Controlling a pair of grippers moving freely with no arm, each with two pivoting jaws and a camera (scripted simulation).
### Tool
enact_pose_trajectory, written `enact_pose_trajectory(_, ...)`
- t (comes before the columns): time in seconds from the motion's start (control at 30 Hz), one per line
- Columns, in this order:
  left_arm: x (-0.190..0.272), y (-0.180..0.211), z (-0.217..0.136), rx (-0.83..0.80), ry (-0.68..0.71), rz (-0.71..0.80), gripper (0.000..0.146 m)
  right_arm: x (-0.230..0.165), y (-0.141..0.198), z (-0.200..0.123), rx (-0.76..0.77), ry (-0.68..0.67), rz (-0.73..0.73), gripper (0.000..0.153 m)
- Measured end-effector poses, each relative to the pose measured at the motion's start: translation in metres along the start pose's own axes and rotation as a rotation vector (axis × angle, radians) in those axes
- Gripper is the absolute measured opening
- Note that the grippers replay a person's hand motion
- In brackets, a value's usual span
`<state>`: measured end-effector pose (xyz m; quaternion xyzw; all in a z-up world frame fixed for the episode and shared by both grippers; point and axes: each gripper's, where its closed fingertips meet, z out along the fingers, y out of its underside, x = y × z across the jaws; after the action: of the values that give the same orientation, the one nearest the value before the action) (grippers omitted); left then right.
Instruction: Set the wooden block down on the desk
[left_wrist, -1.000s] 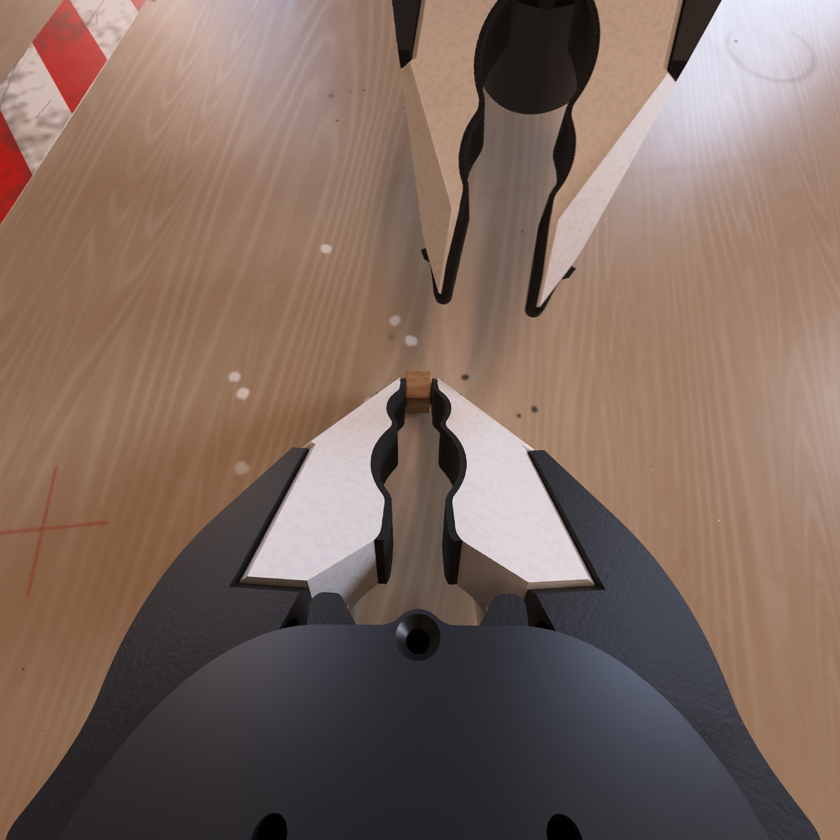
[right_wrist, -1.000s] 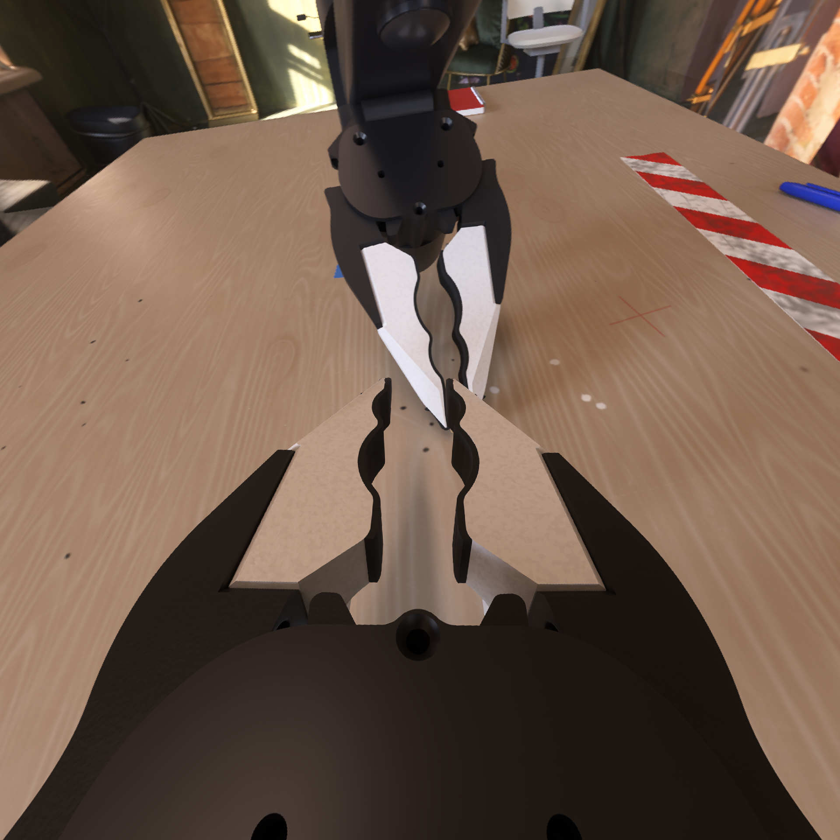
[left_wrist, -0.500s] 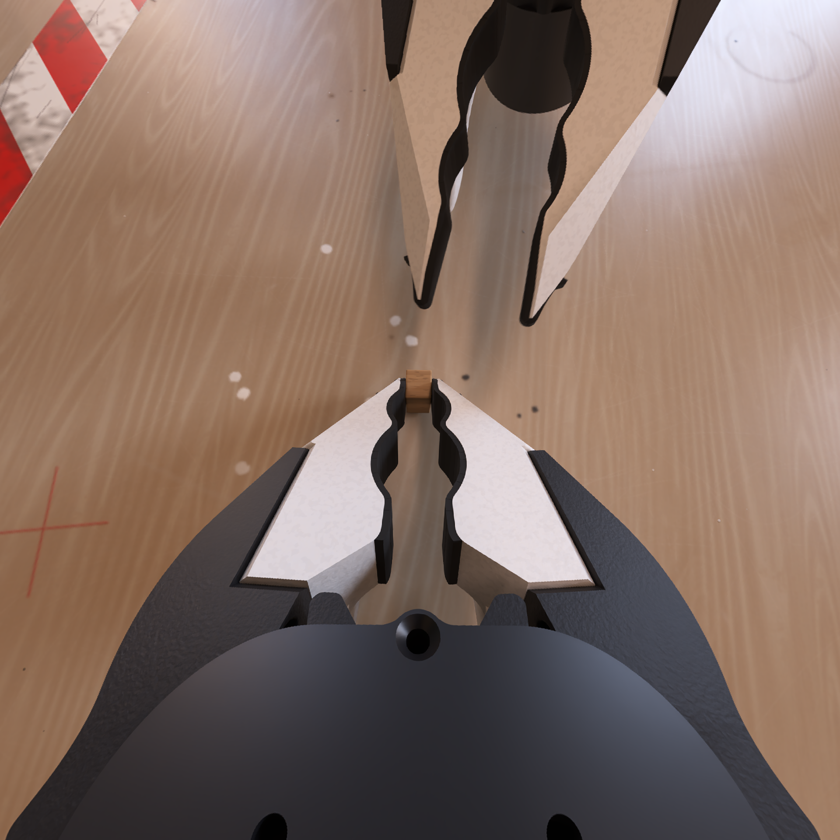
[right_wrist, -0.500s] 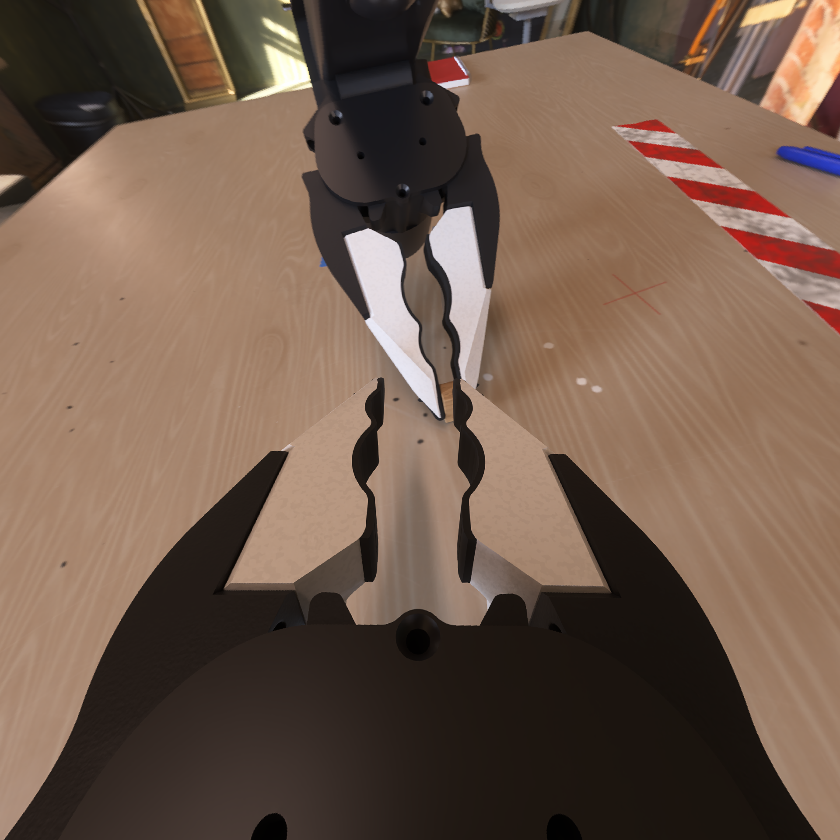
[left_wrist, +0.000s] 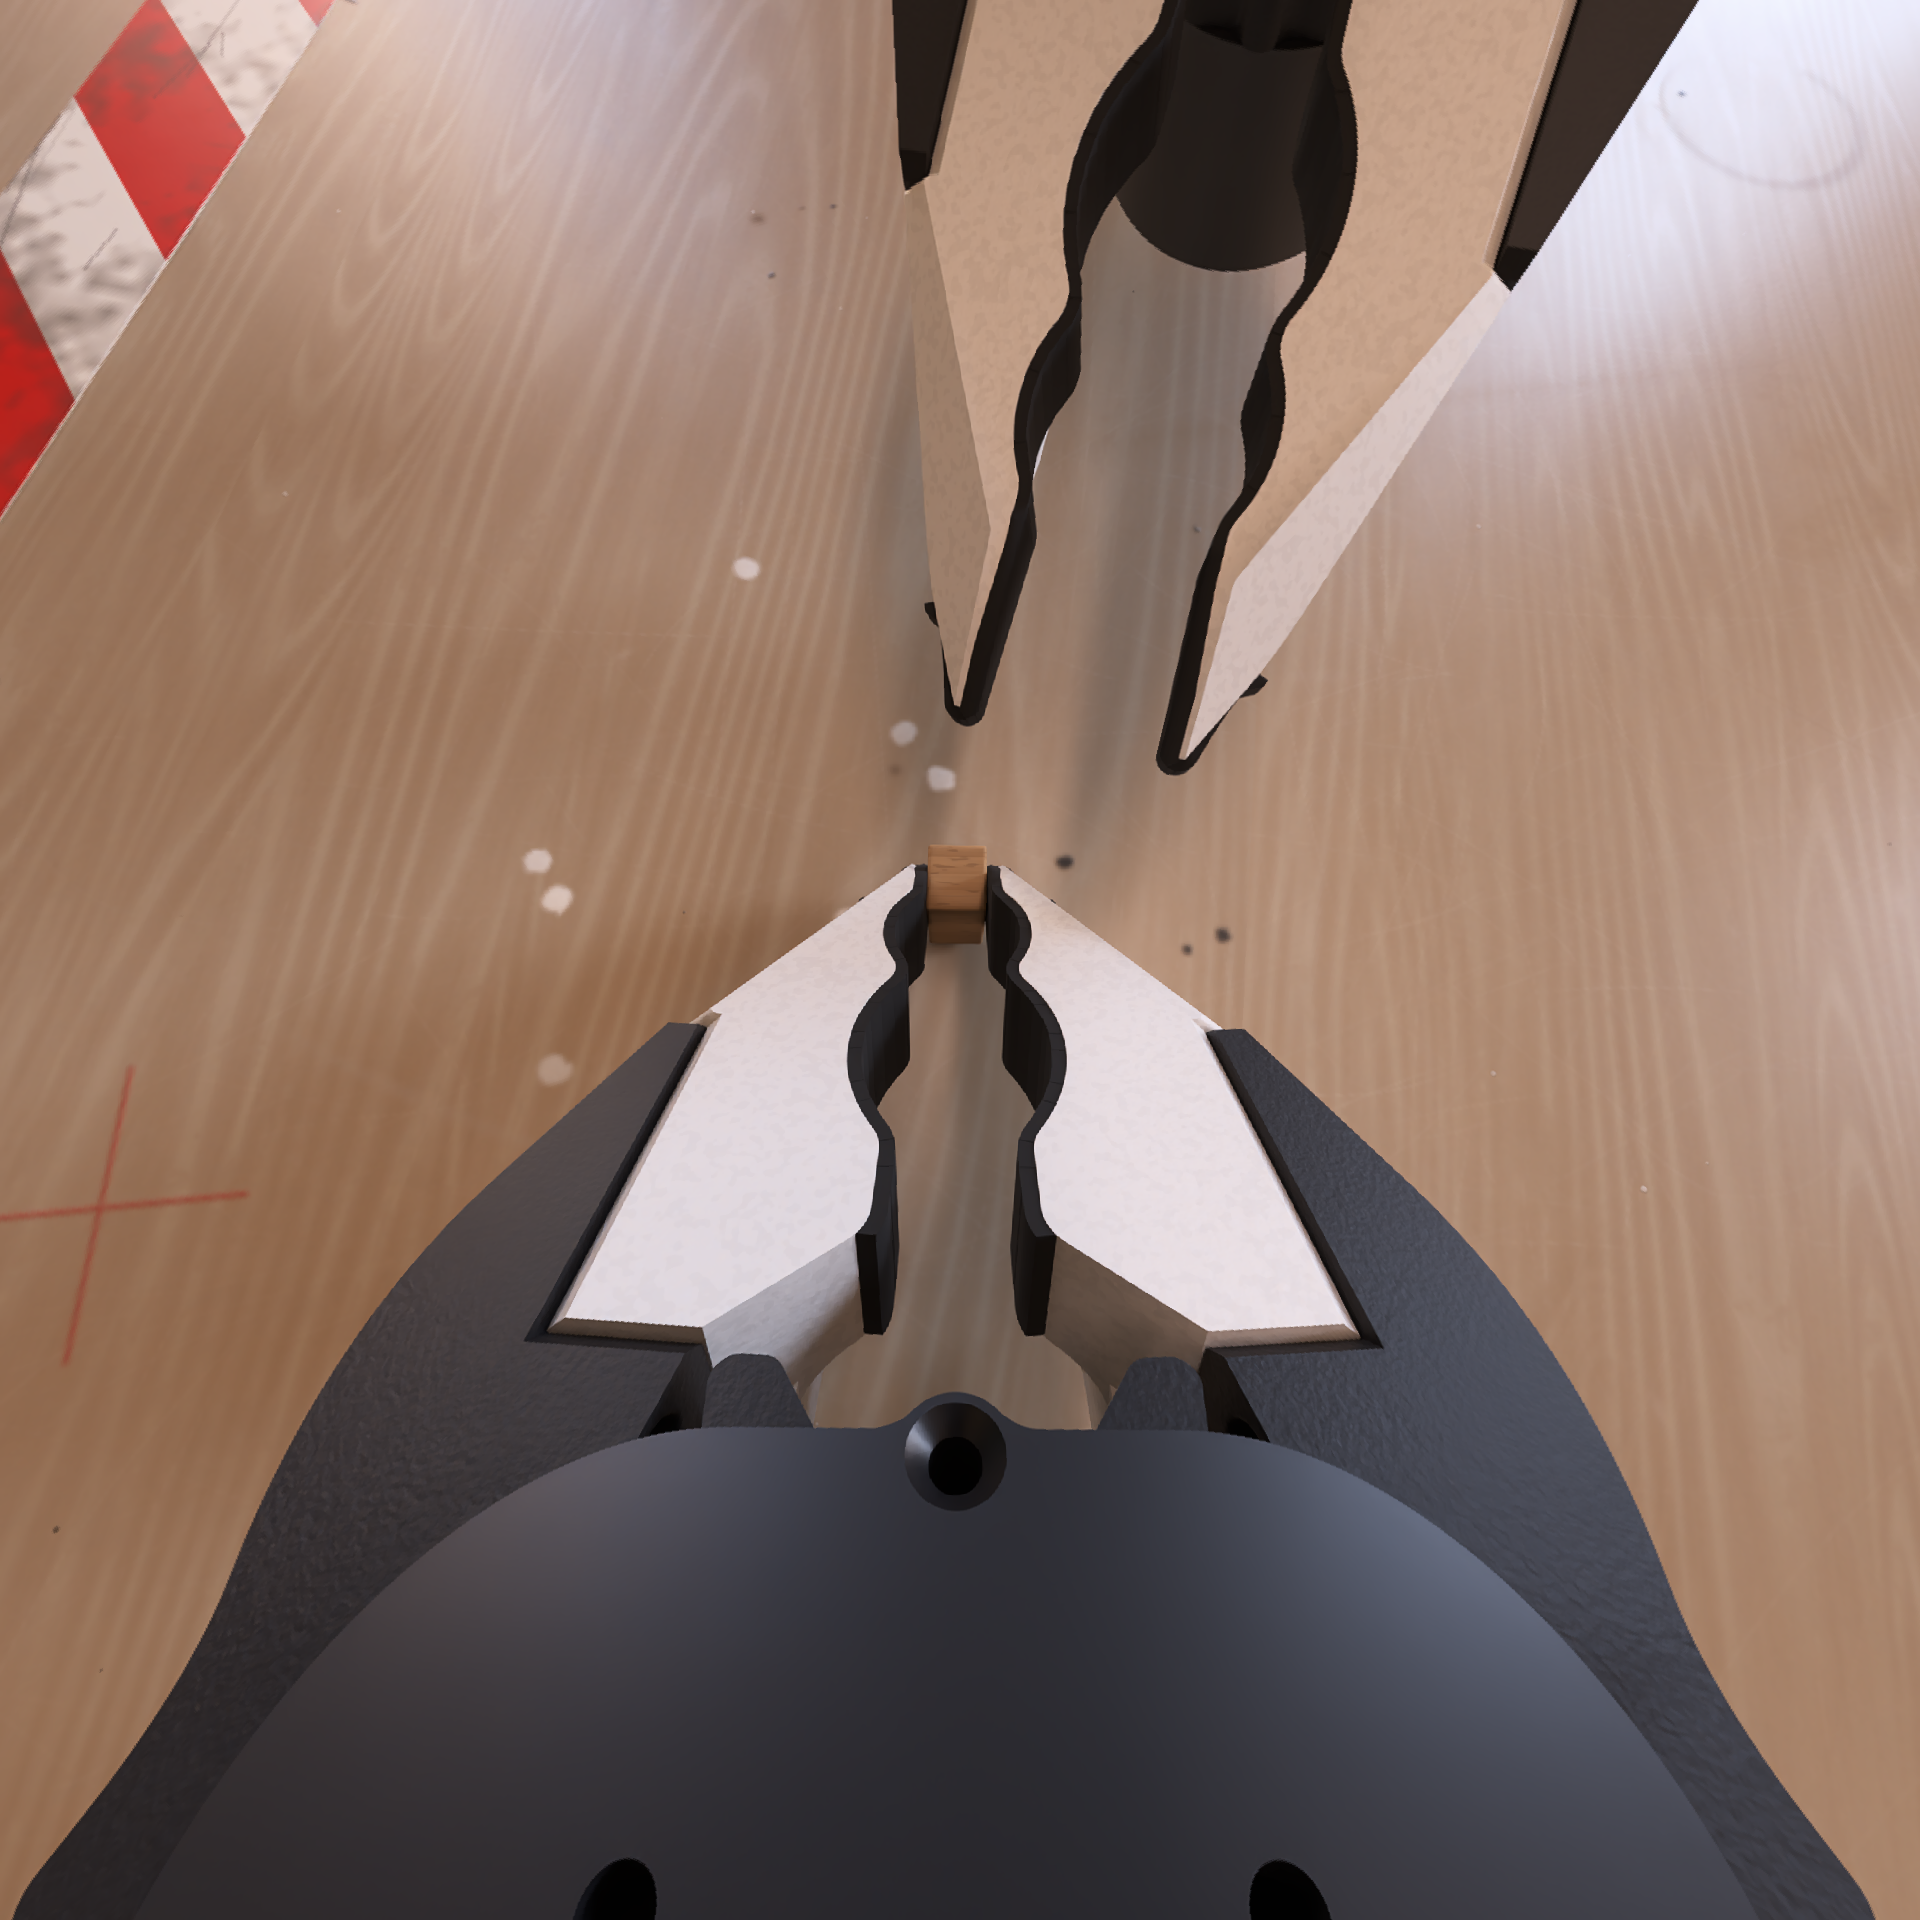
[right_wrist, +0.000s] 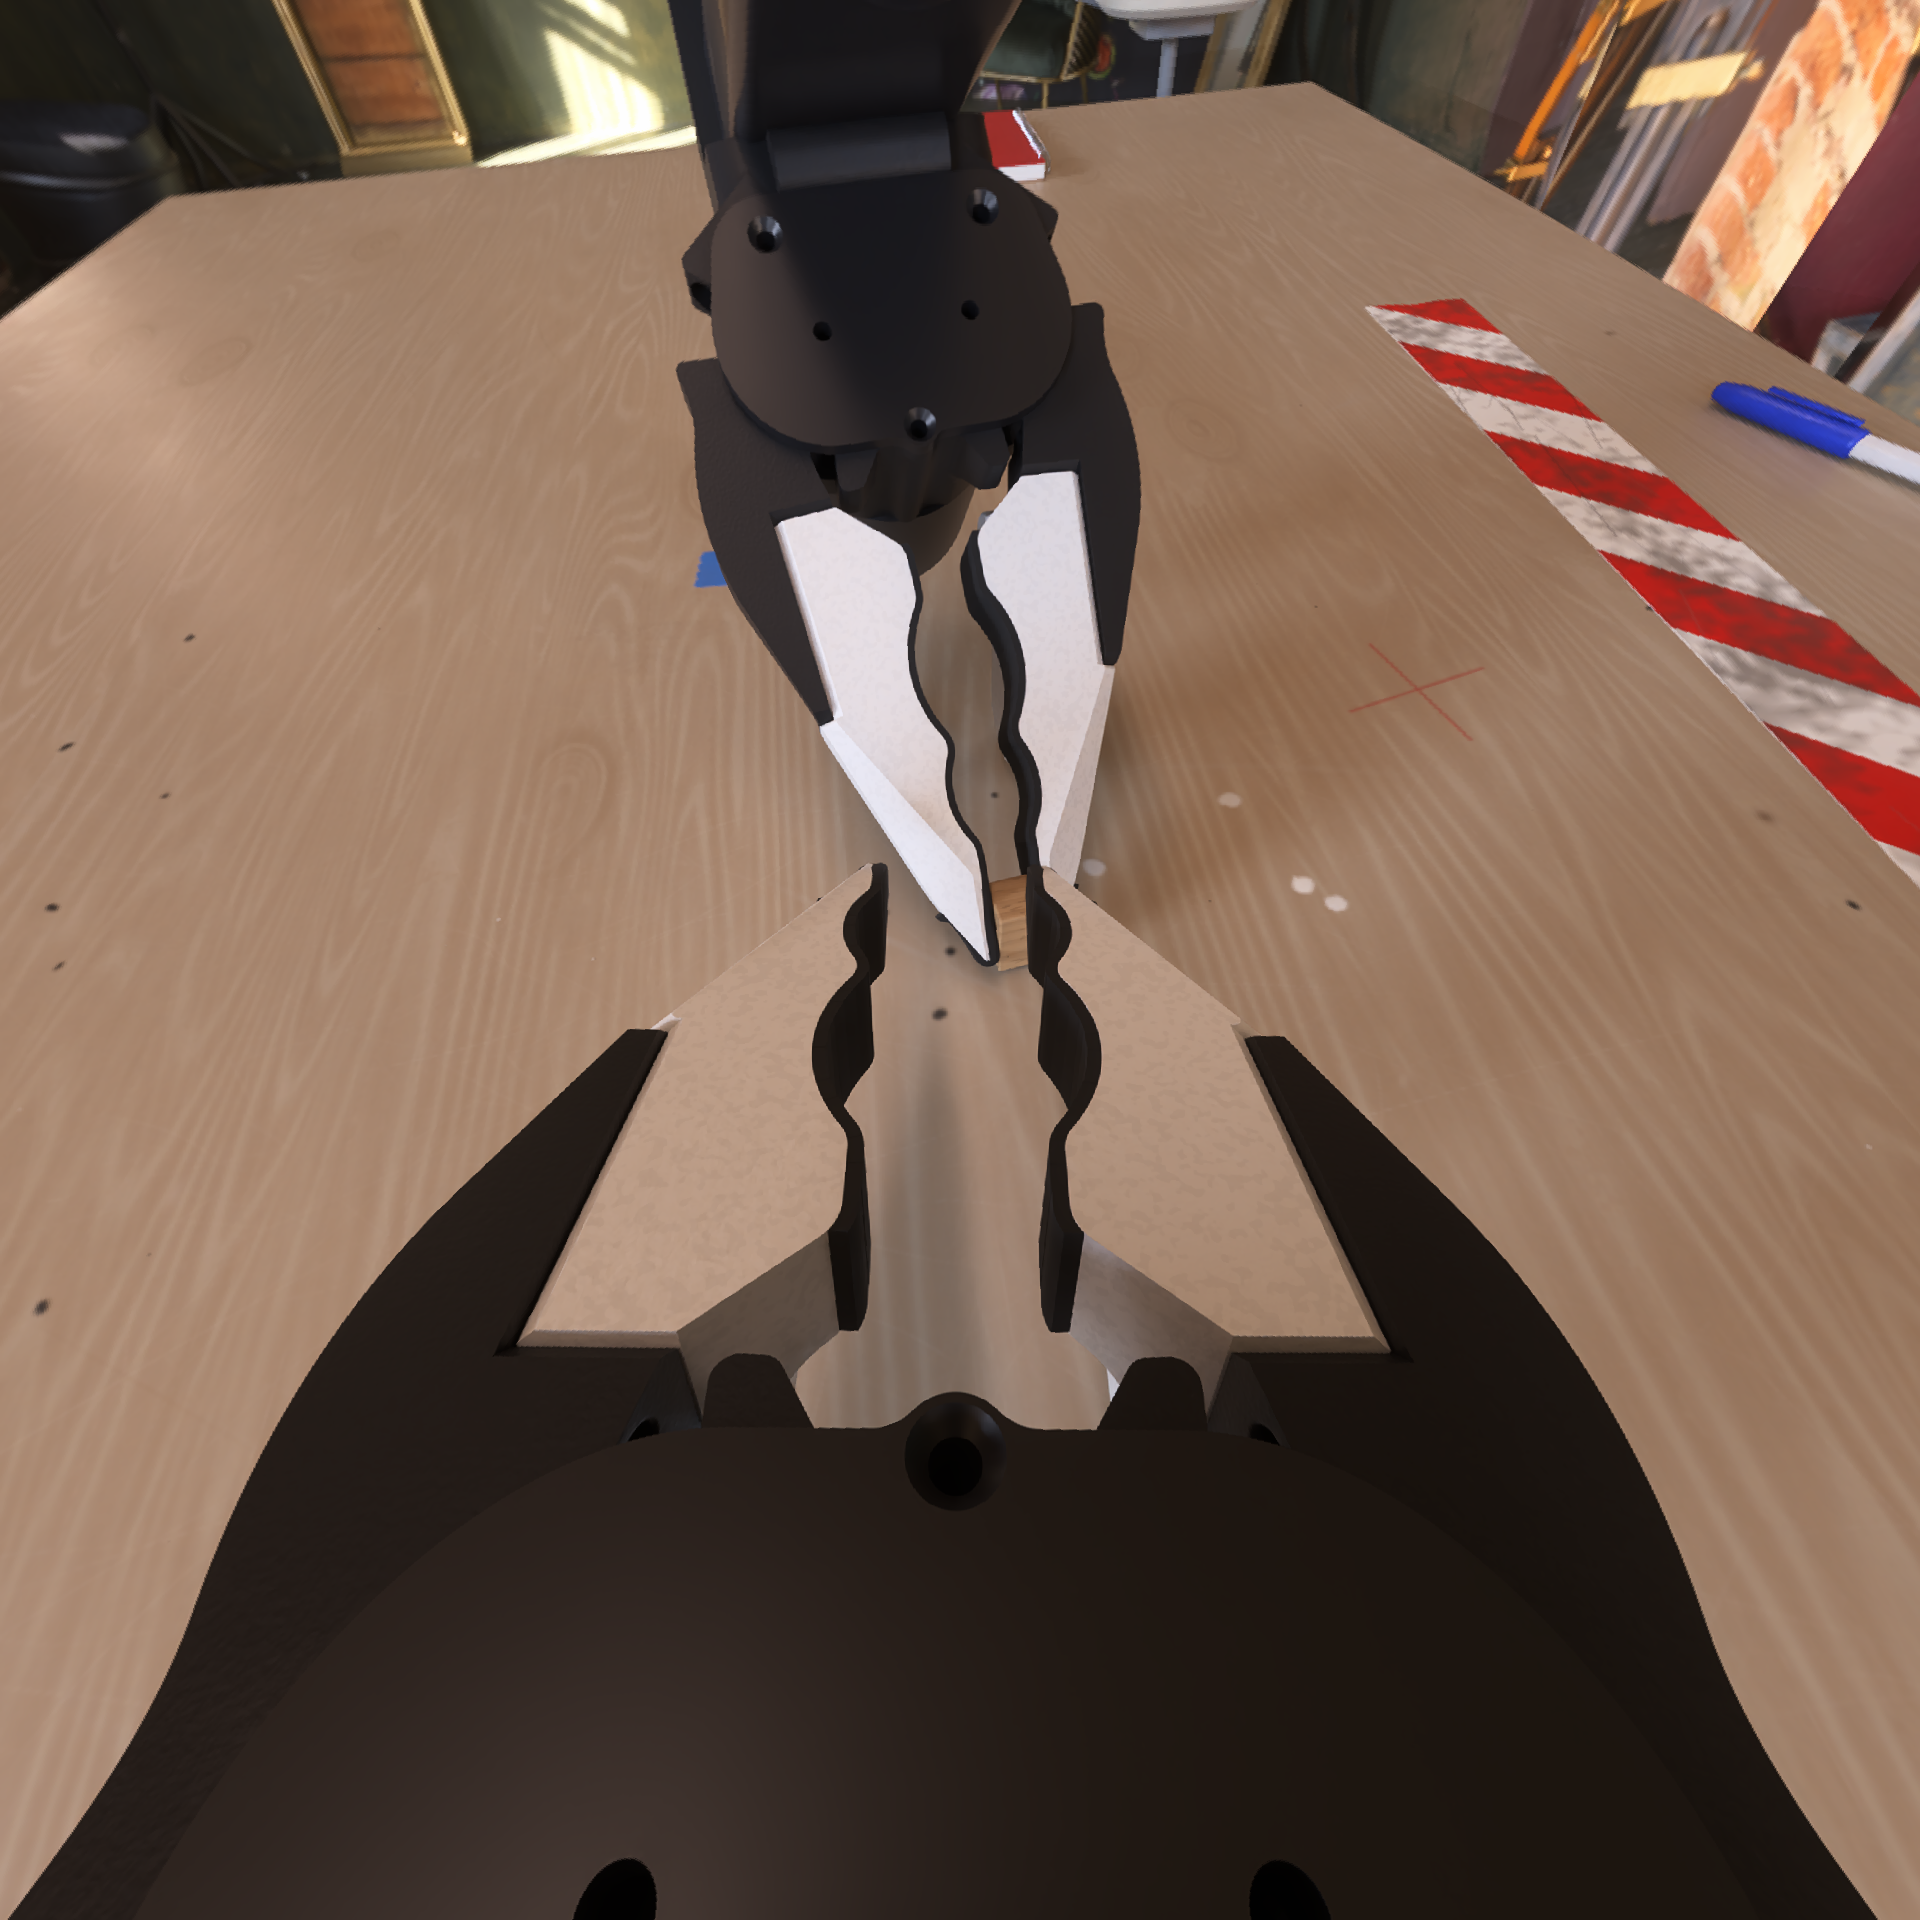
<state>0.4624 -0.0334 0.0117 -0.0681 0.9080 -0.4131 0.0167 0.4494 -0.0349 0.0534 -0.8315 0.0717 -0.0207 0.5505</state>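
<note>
Wooden block (left_wrist: 956, 891): small, tan, clamped at the very tip of the left gripper (left_wrist: 956, 883), whose jaws are closed narrowly on its two sides. White fingers (left_wrist: 769, 1122) point steeply down at the tabletop (left_wrist: 416, 623). From the right wrist view the block (right_wrist: 1010, 920) sits low, close to the tabletop (right_wrist: 364, 727); contact with the surface cannot be confirmed.

Right gripper (right_wrist: 956, 883): jaws parted moderately, nothing between them. Its tan fingers (right_wrist: 717, 1164) face the left gripper (right_wrist: 1003, 935) tip to tip, just beside the block but apart from it. In the left wrist view the right gripper (left_wrist: 1070, 727) hangs just beyond the block, tips spread wider than the block.

Reference positions from the block, right wrist view:
- white specks (right_wrist: 1317, 894): near, to the right.
- red cross mark (right_wrist: 1418, 691): farther right.
- red-and-white striped strip (right_wrist: 1662, 551): beyond the cross, well apart.
- blue marker (right_wrist: 1808, 426): past the strip, by the far right edge.
- red flat item (right_wrist: 1013, 145): far edge, behind the left gripper.
</note>
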Motion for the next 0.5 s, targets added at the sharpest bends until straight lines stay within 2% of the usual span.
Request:
enact_pose_trajectory(0.07, 0.0003, 0.0, 0.0, 0.0, 0.002, 0.0, 0.01, -0.002, 0.0002, -0.0002, -0.002, -0.009, -0.007, 0.026)
enact_pose_trajectory(0.13, 0.0003, 0.0, 0.0, 0.0, 0.002, 0.001, 0.01, -0.0063, -0.0011, -0.003, 0.014, -0.077, 0.005, 0.011)
enact_pose_trajectory(0.17, 0.0003, 0.0, 0.0, 0.0, 0.002, 0.001, 0.01, -0.0039, -0.0022, -0.004, 0.028, -0.064, 0.018, 0.009)
enact_pose_trajectory(0.23, 0.0003, 0.0, 0.0, 0.0, 0.002, 0.001, 0.01, -0.0013, -0.0029, -0.0046, 0.037, -0.039, 0.026, 0.011)
enact_pose_trajectory(0.37, 0.0003, 0.0, 0.0, 0.0, 0.002, 0.002, 0.01, 0.0018, 0.0013, 0.0, -0.009, 0.007, 0.005, 0.024)
enact_pose_trajectory(0.47, 0.0004, 0.0, 0.0, 0.0, 0.003, 0.003, 0.01, -0.0025, 0.0018, 0.0003, -0.017, -0.014, -0.011, 0.025)
enact_pose_trajectory(0.5, 0.0003, 0.0, 0.0, 0.0, 0.002, 0.003, 0.01, -0.0068, 0.0004, -0.0011, -0.002, -0.058, -0.015, 0.019)
